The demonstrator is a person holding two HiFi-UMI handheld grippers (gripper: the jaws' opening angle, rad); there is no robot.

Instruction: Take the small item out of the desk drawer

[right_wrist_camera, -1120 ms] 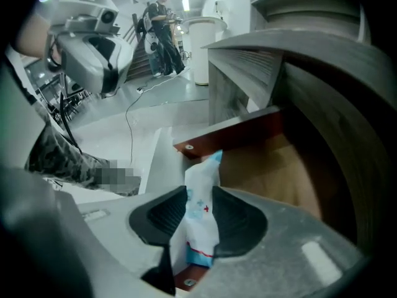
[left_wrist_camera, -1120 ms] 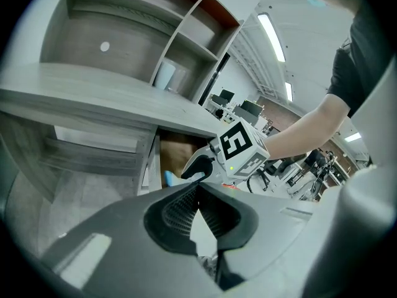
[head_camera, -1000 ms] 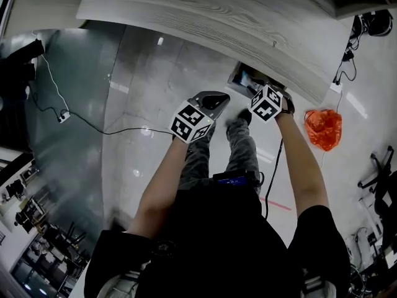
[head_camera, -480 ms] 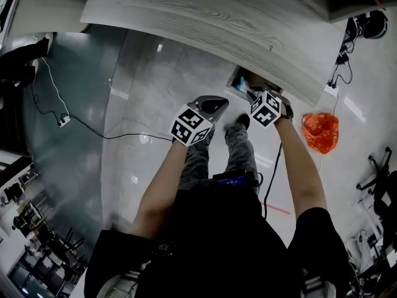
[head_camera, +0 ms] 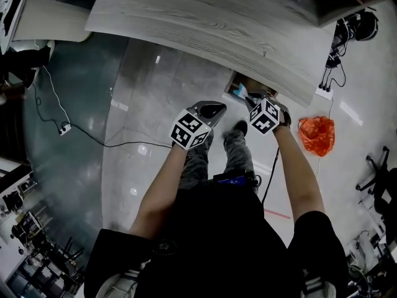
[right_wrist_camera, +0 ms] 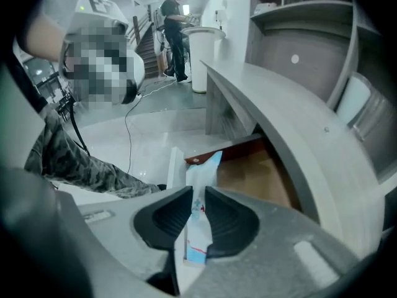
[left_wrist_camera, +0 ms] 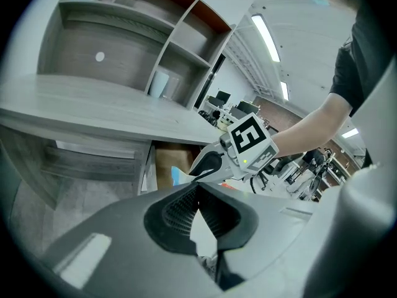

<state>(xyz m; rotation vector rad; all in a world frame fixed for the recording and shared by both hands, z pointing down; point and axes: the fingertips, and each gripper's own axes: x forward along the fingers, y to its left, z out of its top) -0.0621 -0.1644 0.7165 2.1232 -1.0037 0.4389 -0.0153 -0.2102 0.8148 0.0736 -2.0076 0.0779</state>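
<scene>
Desk [head_camera: 211, 17] matt woodgrain; floor [head_camera: 155, 98] glossy.

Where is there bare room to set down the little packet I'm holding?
The desk top is bare wood along its middle, from the edge over the open drawer back to the shelves. The floor left of your legs is bare too, up to the cable. Tight: the floor right of the drawer, with the orange bag and power strip.
</scene>
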